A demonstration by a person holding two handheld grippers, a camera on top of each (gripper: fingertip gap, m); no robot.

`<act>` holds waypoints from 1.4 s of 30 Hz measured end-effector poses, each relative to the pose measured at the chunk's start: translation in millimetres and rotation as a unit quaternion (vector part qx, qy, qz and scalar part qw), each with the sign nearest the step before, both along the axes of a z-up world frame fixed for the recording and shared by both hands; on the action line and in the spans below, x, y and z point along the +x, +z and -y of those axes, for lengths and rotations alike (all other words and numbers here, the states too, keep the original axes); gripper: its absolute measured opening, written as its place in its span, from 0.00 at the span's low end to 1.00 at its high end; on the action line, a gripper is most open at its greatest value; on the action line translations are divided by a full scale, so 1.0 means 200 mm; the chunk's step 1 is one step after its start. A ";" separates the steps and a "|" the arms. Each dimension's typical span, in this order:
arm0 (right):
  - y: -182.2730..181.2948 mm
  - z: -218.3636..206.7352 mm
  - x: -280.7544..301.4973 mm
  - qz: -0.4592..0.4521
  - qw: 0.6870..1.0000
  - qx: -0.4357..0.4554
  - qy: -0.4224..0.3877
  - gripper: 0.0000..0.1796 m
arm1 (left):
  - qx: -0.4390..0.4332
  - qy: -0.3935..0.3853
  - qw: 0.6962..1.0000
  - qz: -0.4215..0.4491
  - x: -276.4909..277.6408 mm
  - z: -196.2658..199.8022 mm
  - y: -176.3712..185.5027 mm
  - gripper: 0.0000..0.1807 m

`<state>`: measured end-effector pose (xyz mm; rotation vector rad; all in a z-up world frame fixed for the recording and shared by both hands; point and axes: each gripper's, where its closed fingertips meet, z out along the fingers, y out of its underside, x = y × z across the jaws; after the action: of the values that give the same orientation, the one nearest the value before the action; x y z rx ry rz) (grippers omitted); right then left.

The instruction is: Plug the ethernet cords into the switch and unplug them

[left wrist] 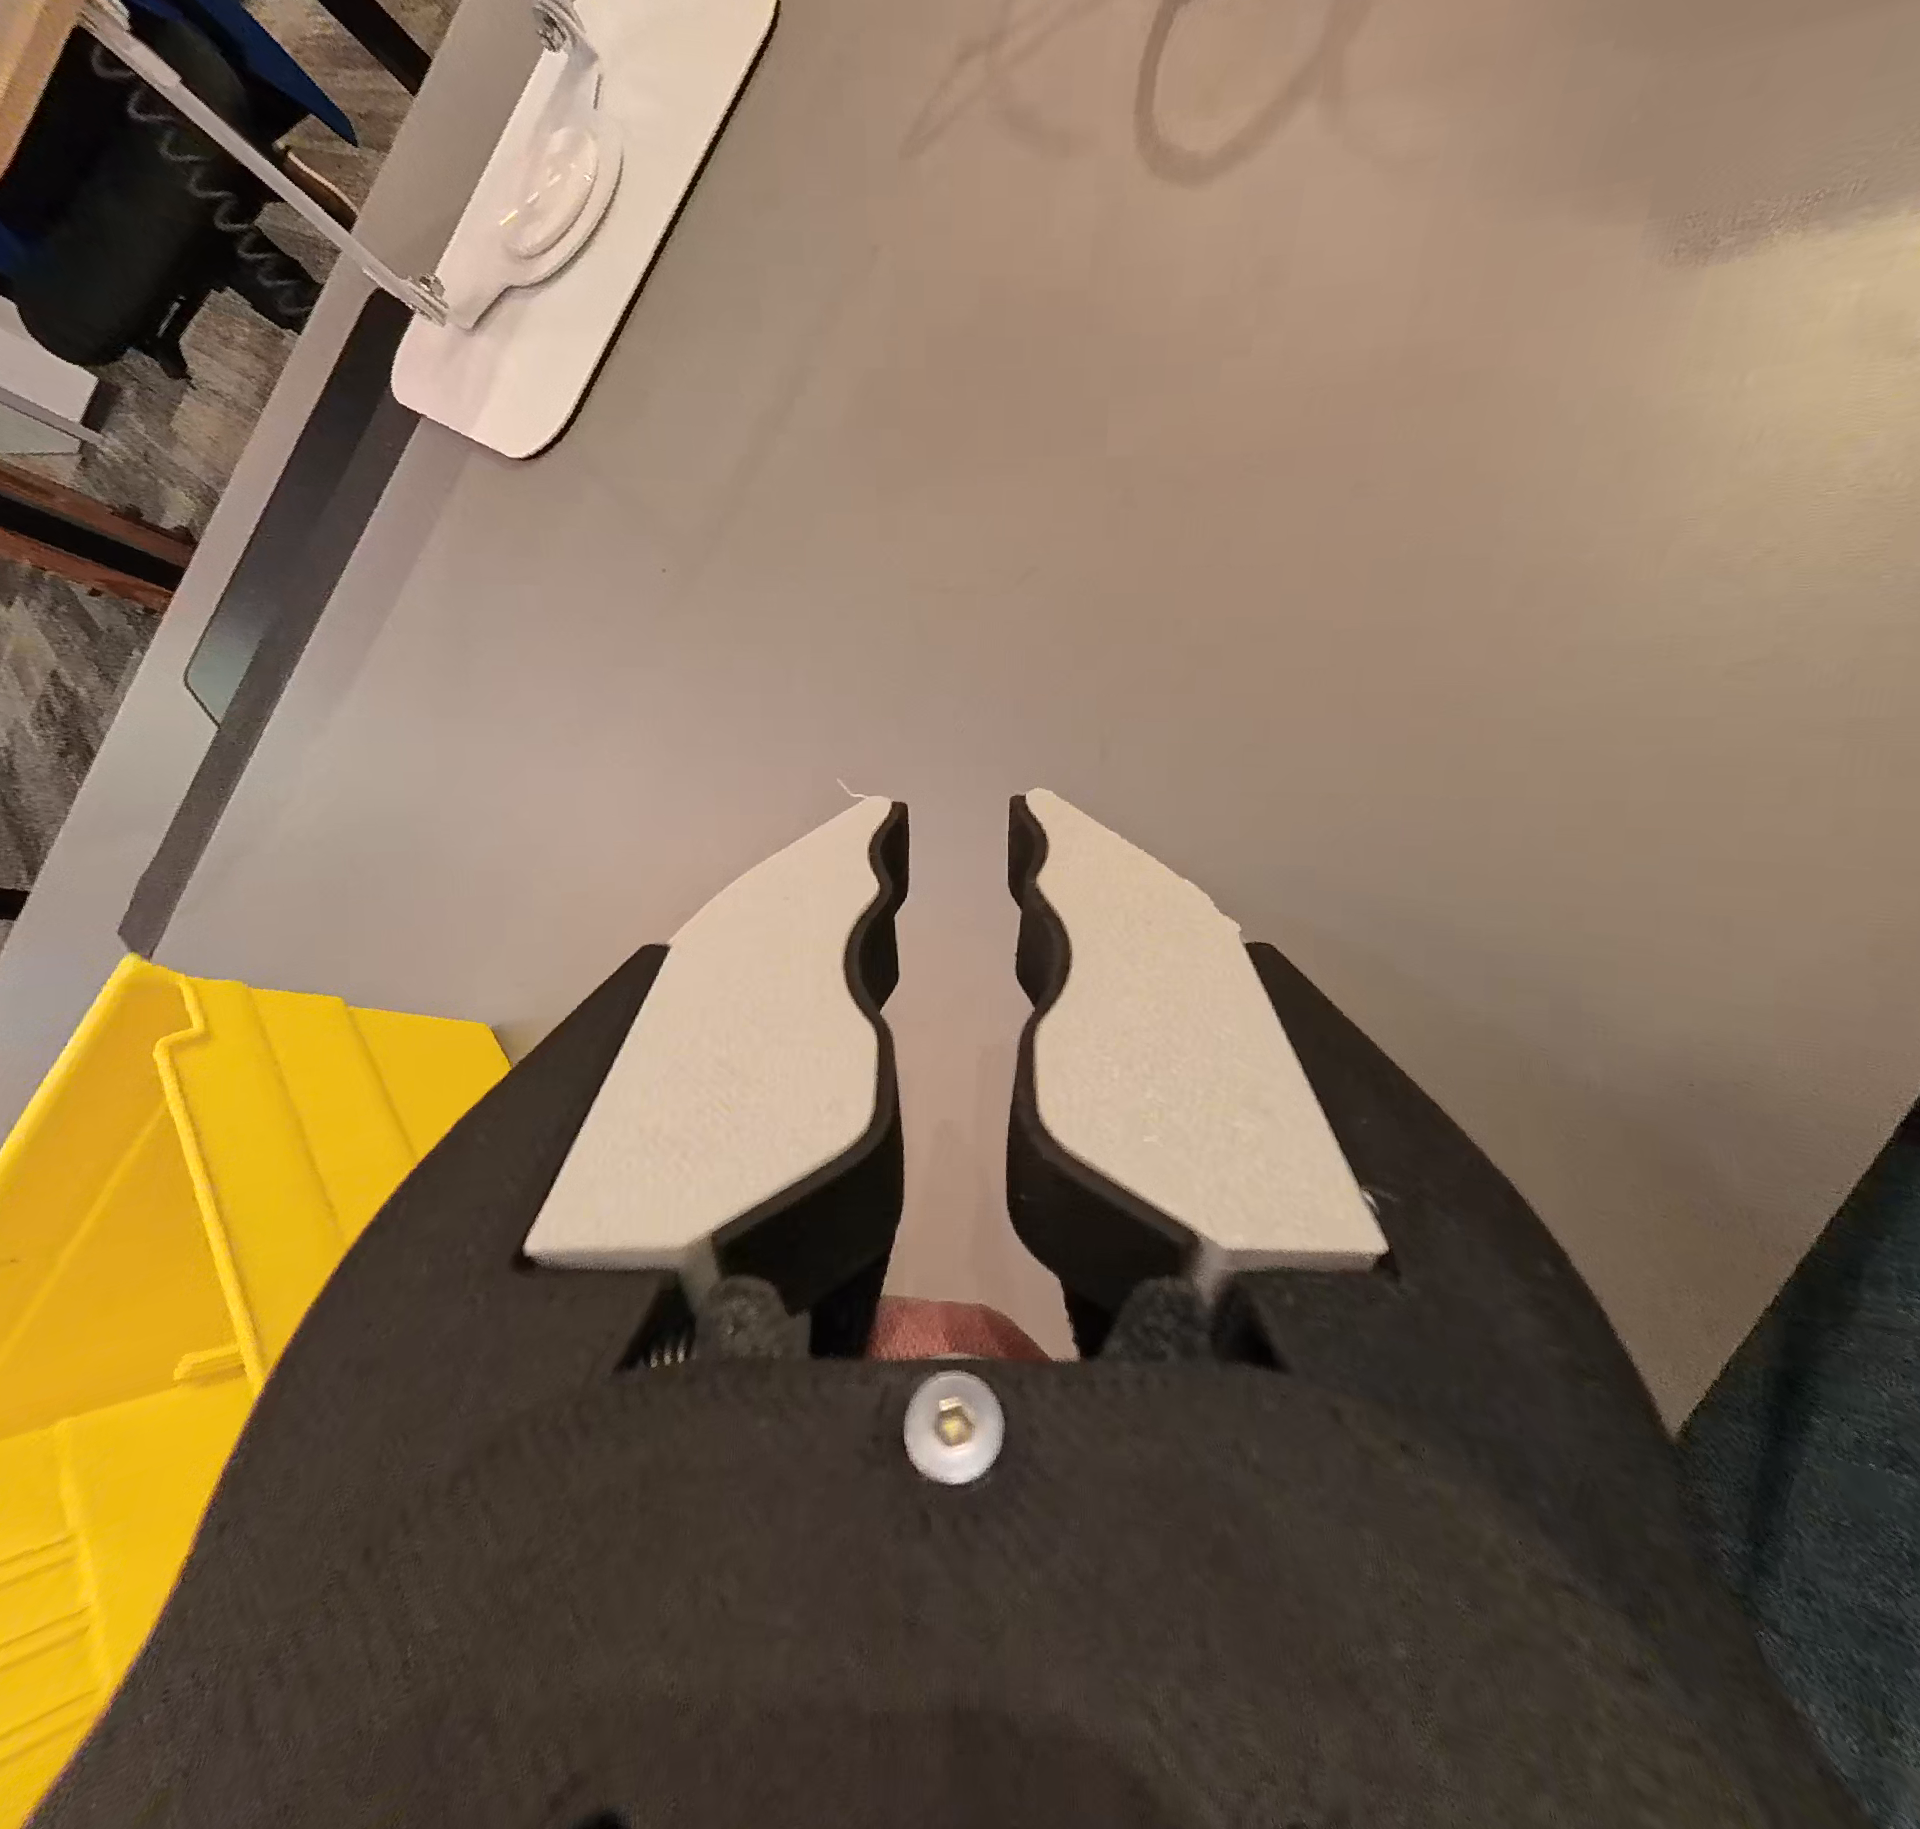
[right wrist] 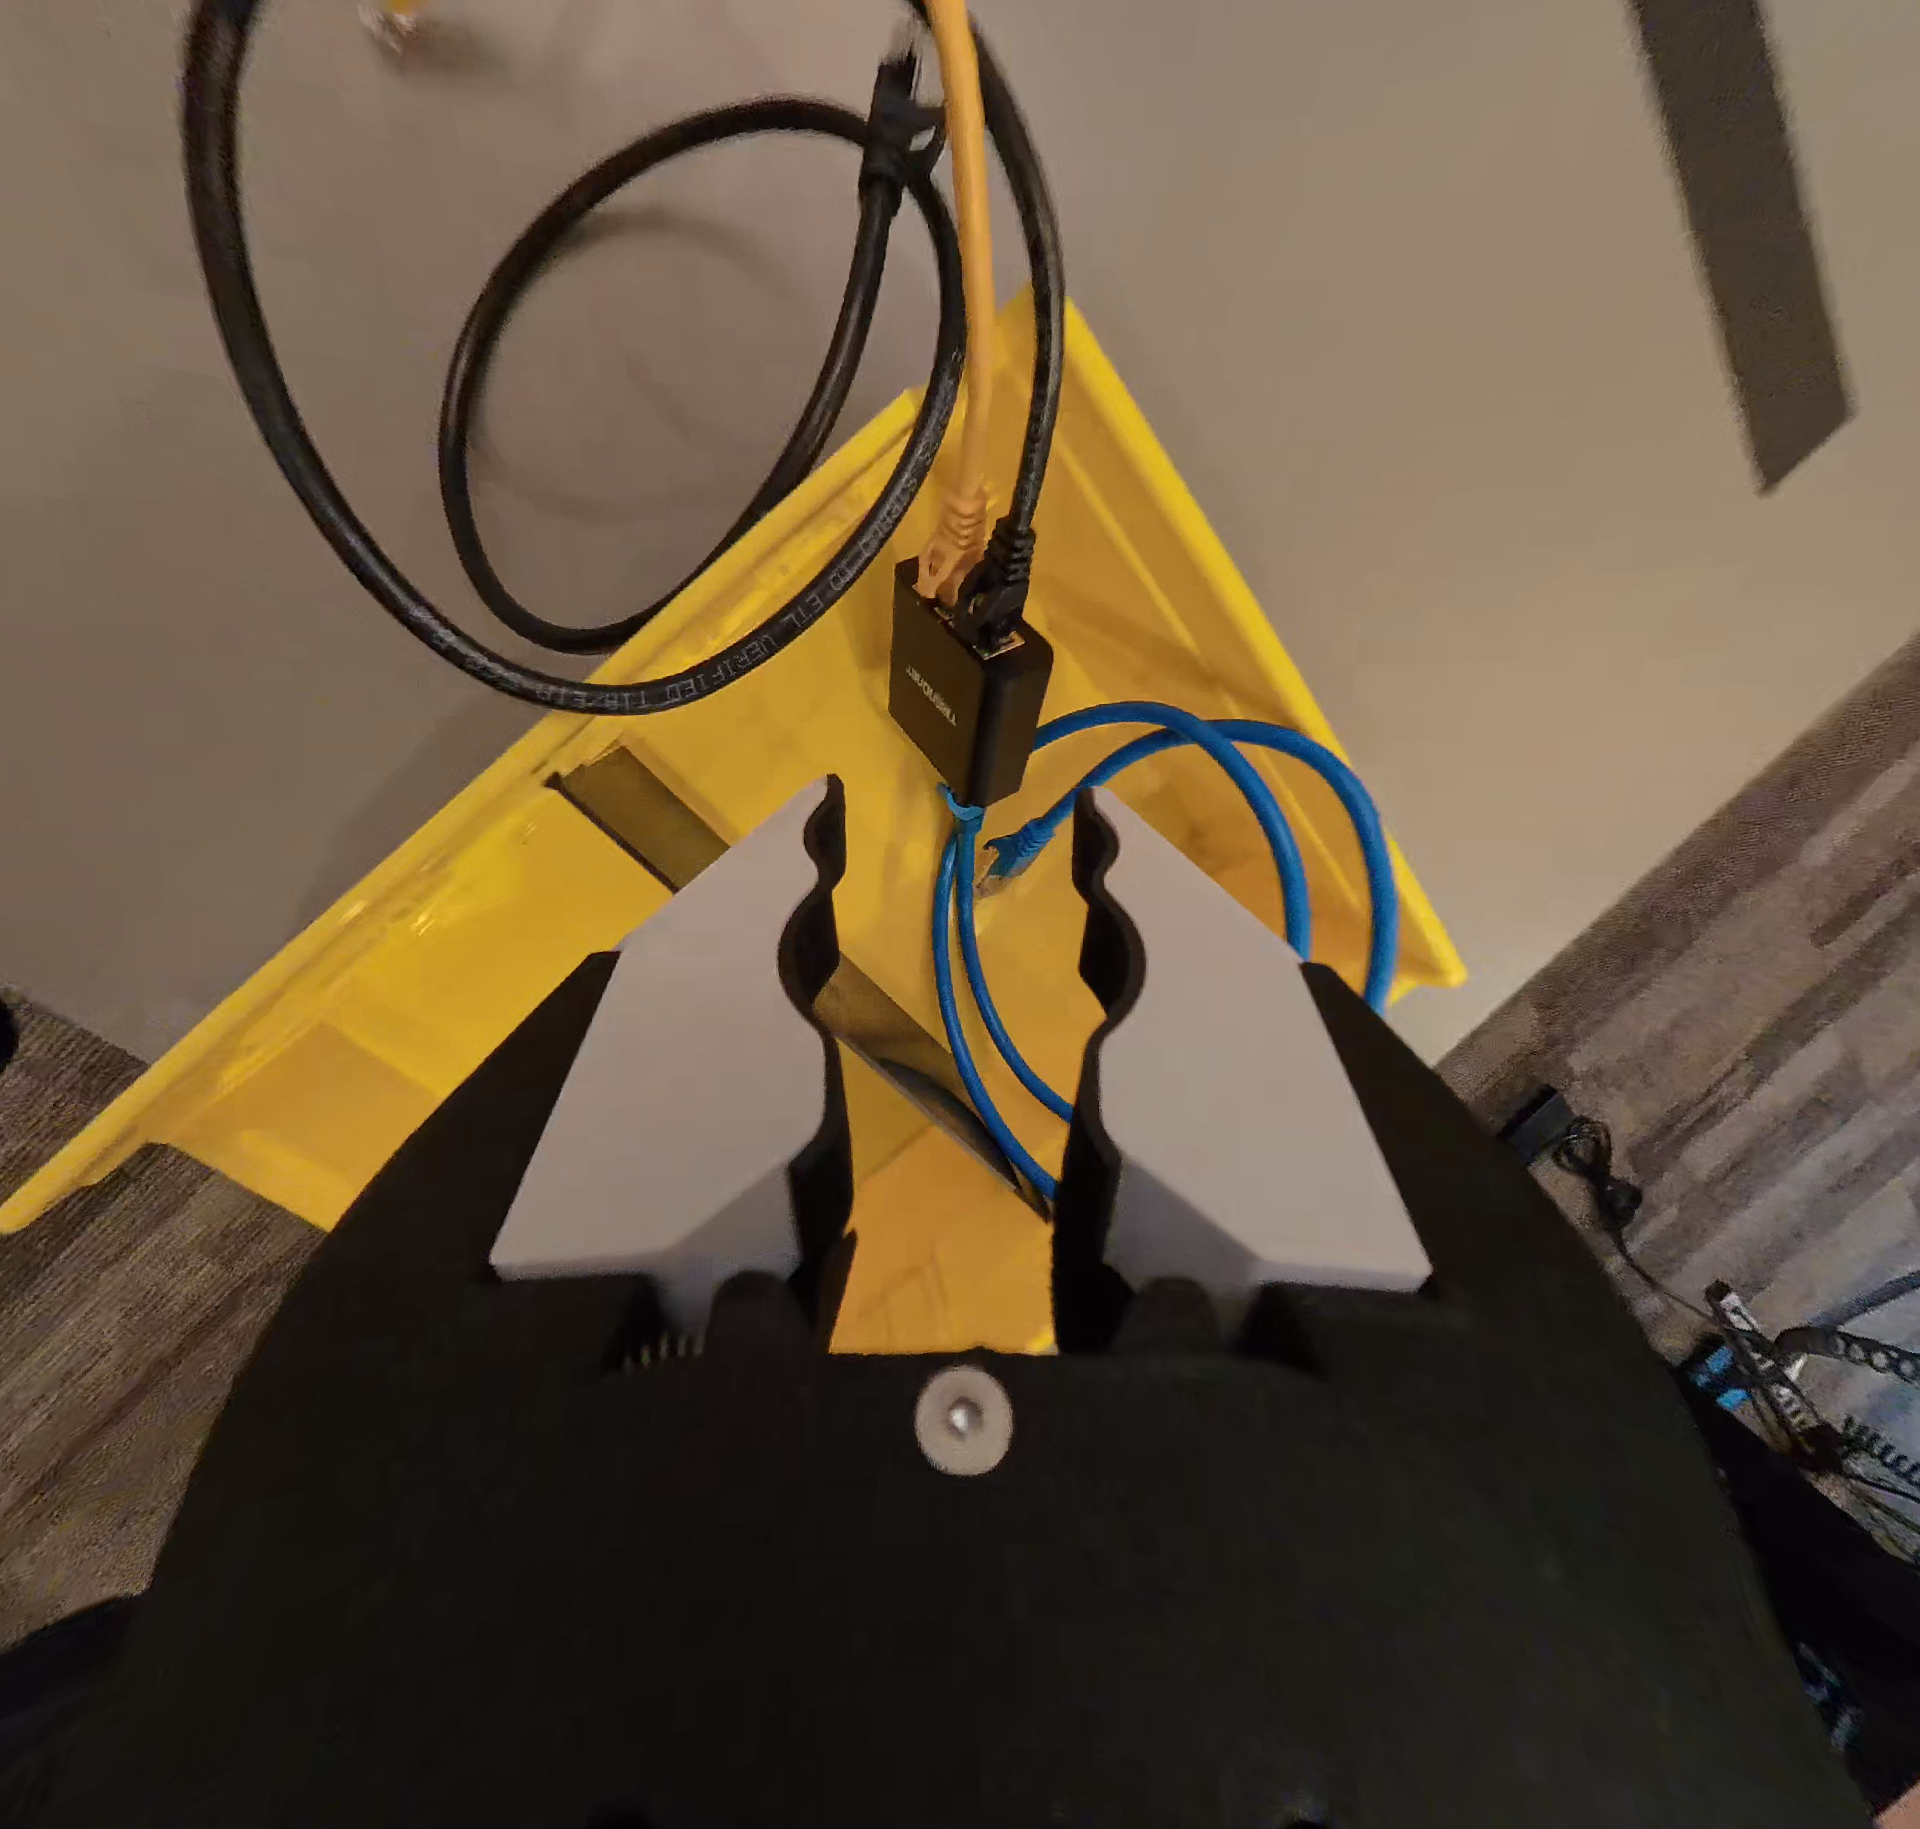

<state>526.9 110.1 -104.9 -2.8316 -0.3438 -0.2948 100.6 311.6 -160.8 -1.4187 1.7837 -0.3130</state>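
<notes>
In the right wrist view a small black switch (right wrist: 961, 683) lies in a yellow bin (right wrist: 499, 906). An orange cord (right wrist: 971, 221) and a black cord (right wrist: 312, 429) are plugged into its far end. The black cord loops out over the grey table, and the orange cord's loose plug (right wrist: 400, 3) lies far off. A coiled blue cord (right wrist: 1340, 844) lies in the bin beside the switch, its plug free. My right gripper (right wrist: 956, 803) is open and empty, with its tips just short of the switch. My left gripper (left wrist: 958, 808) is open and empty over bare table.
In the left wrist view the yellow bin (left wrist: 208, 1156) sits at the lower left by the table edge. A white base plate with a clear stand (left wrist: 582, 210) is at the far left. Carpet and loose black cables (right wrist: 1766, 1364) lie beyond the table edge on the right.
</notes>
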 end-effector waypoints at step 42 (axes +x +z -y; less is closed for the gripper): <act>0.01 -0.34 -0.21 0.029 0.991 0.125 0.046 0.01 | 0.015 0.004 1.000 0.000 -0.03 0.00 0.01 0.11</act>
<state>485.0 177.5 -102.1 -2.5583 -0.4172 -0.3741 94.3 312.1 -158.5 -1.4040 1.7739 -0.2805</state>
